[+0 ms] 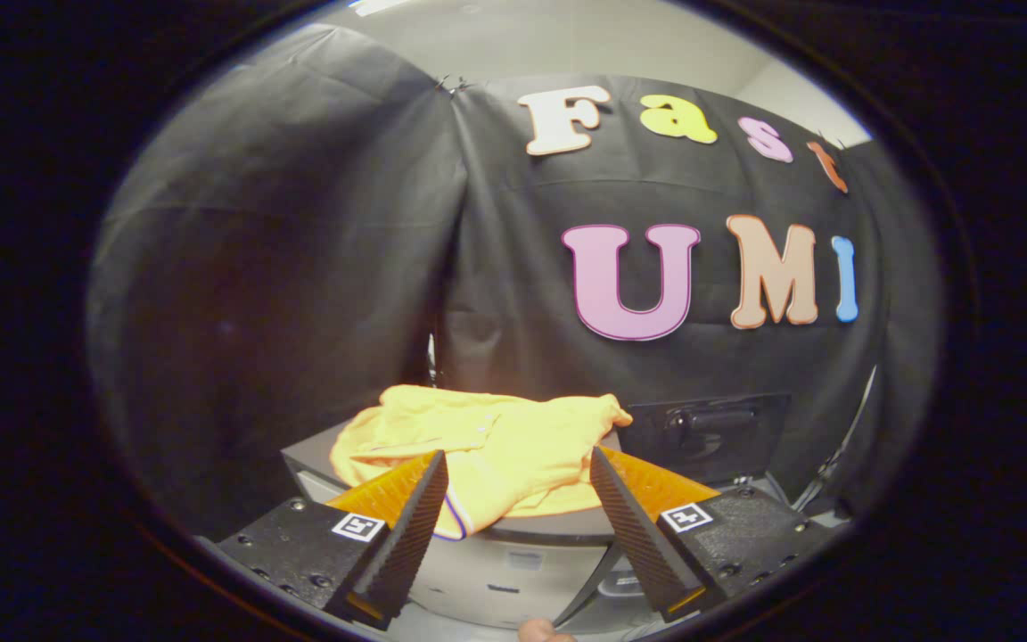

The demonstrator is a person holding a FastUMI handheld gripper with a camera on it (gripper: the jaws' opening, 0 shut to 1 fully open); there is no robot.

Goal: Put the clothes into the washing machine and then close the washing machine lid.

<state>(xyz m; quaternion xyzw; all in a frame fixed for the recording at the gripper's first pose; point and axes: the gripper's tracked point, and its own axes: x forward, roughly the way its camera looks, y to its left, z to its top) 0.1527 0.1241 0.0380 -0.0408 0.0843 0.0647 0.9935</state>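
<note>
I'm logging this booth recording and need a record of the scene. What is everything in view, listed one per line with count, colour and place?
garment: one, yellow with a thin dark trim at its hem, crumpled on top of the grey appliance, just ahead of the fingers and partly between them.
grey appliance: one, grey and white, below the garment; which part of the washing machine it is cannot be told.
dark panel with handle: one, black, to the right of the garment, against the booth wall.
booth wall: black cloth, behind everything.
fingertip: one, the person's, below the fingers.
gripper: one, fingers spread apart, open, touching nothing clearly.
</note>
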